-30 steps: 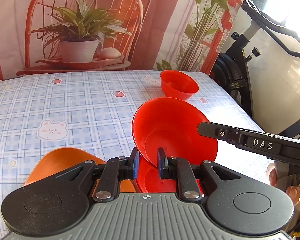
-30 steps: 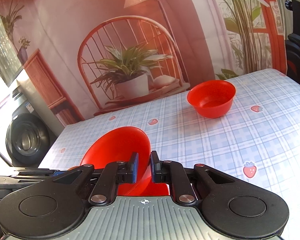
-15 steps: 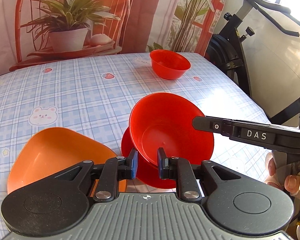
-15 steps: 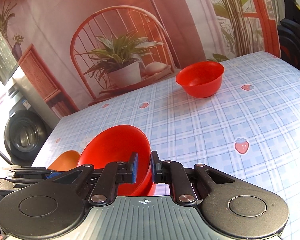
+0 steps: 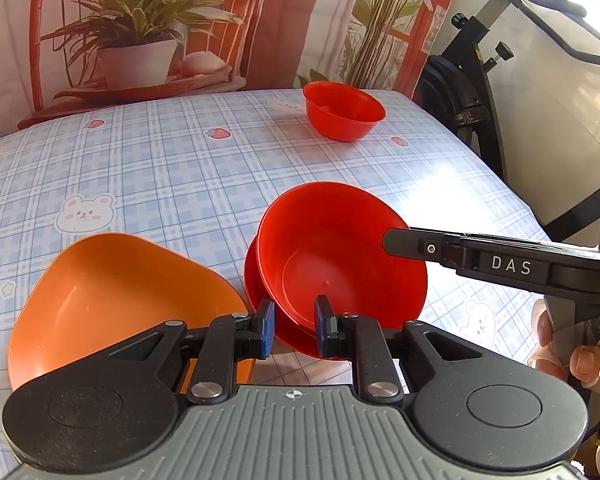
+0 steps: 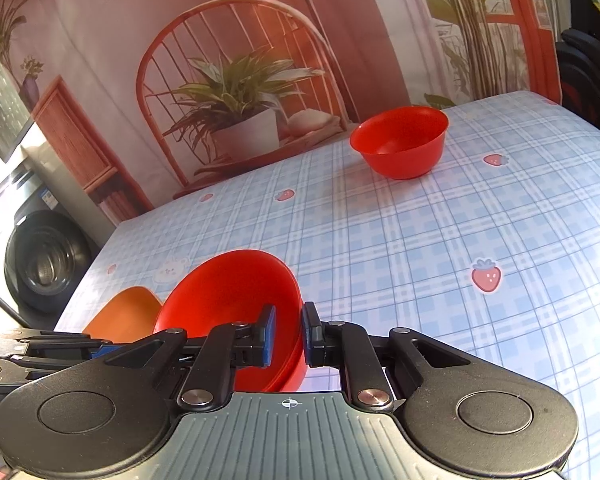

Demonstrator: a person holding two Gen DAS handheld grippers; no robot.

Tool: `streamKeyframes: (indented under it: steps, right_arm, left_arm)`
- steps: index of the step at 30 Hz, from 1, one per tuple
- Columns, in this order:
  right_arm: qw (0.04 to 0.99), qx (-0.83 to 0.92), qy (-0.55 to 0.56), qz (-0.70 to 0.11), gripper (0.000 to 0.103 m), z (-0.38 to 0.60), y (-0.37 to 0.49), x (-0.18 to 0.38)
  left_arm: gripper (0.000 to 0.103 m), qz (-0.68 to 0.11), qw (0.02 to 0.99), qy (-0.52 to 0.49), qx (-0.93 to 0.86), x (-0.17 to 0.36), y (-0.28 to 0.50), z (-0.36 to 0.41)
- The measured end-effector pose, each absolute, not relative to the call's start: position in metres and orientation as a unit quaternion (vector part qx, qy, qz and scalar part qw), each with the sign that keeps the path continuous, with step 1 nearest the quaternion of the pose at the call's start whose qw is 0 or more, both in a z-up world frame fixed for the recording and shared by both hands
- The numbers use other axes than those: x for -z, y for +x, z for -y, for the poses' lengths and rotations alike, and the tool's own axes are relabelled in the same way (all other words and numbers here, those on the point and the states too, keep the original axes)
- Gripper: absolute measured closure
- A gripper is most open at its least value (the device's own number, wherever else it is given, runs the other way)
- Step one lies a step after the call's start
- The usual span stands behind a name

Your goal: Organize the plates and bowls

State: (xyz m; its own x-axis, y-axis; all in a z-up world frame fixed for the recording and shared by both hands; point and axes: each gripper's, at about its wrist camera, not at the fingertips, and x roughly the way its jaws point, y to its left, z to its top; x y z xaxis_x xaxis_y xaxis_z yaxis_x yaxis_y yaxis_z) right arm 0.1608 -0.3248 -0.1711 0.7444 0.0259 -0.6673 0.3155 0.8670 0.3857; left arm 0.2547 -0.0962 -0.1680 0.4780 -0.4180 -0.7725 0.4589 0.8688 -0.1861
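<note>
A red bowl (image 5: 340, 252) sits tilted in a red plate (image 5: 260, 300) at the near part of the table. My left gripper (image 5: 294, 330) has its jaws around the bowl's near rim with a visible gap, so it is open. My right gripper (image 6: 287, 334) is shut on the same bowl's rim (image 6: 236, 288); it also shows in the left wrist view (image 5: 392, 238). An orange plate (image 5: 112, 296) lies left of the red plate and also shows in the right wrist view (image 6: 124, 312). A second red bowl (image 5: 342, 110) stands at the far side, also in the right wrist view (image 6: 400, 140).
The table carries a blue checked cloth (image 5: 160, 184) with strawberry and bear prints. An exercise bike (image 5: 480, 80) stands past the right edge. A printed backdrop hangs behind the far edge. A washing machine (image 6: 40, 264) stands off the left edge.
The red bowl came down from a steep tilt onto the red plate. The left gripper's jaws have widened off the bowl's rim. Both grippers pulled back a little.
</note>
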Motion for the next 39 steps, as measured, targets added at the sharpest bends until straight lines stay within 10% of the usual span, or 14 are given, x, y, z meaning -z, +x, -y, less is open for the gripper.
streamKeyframes:
  steps: [39]
  right_arm:
    - [0.923, 0.149, 0.179, -0.308, 0.083, 0.356, 0.156, 0.149]
  left_arm:
    - [0.069, -0.393, 0.892, 0.006, 0.225, 0.133, 0.282, 0.088]
